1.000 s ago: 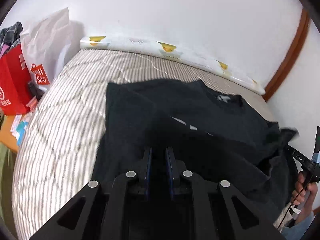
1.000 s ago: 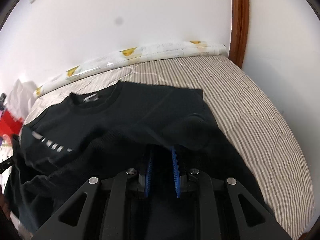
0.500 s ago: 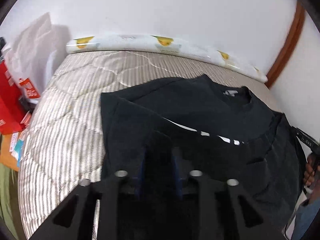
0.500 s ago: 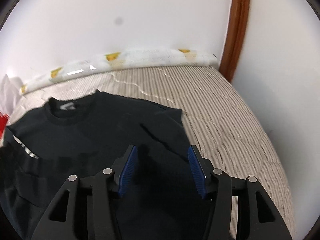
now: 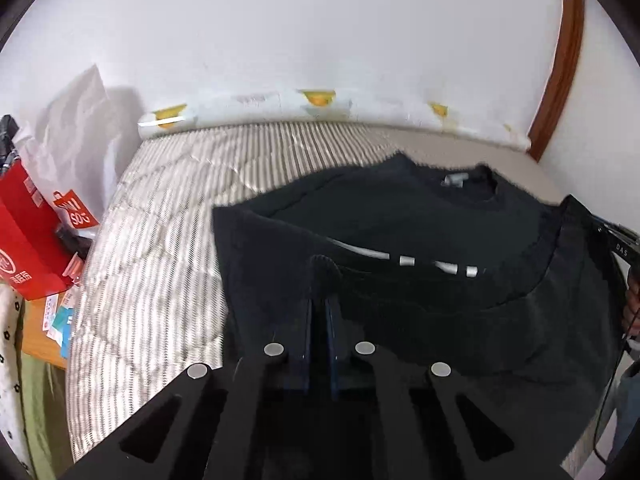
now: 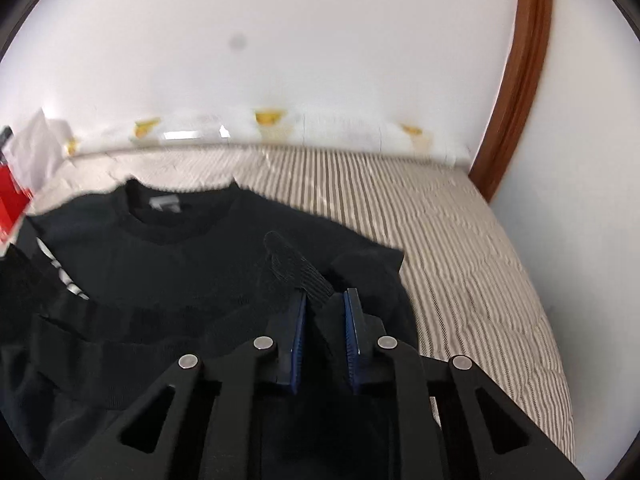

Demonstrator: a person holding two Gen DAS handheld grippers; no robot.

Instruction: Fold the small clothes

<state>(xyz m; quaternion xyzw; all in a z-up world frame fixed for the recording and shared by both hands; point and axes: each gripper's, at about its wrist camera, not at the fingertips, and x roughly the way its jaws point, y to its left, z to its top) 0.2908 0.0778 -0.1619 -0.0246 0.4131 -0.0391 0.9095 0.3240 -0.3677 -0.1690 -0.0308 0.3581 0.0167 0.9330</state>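
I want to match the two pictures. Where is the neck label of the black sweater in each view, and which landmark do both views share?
Left wrist view: the neck label is right of centre, in the upper half, inside the collar of the black sweater.
Right wrist view: the neck label is left of centre, in the upper half.
Shared landmark: the brown wooden frame on the wall at the right.

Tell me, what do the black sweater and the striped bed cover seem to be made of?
The black sweater looks like matte knit, perhaps cotton: ribbing shows along its hem. The striped bed cover looks like quilted woven fabric with a slight sheen: stitched curves puff its surface.
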